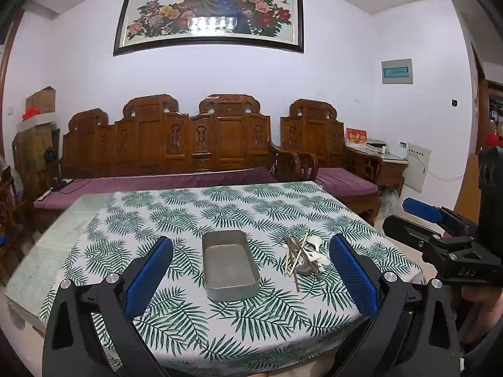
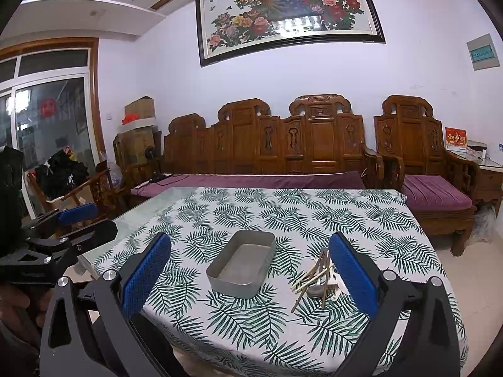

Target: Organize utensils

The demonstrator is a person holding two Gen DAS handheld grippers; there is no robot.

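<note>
Tin (image 1: 230, 264): mid-table, empty. Utensils (image 1: 301, 256): heaped just beside it, toward the right edge; chopsticks, spoons. Left gripper (image 1: 251, 270), right gripper (image 2: 251, 270): both spread wide, holding nothing, back from the near edge. Step: approach, nothing sorted. Next: pinch one chopstick free.

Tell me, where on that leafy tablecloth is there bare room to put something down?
Bare cloth lies beyond the metal tray, toward the sofa, and left of the tray up to the uncovered glass strip. The near edge, in front of the tray, is free too. It is crowded only right of the tray, at the utensil pile.
</note>
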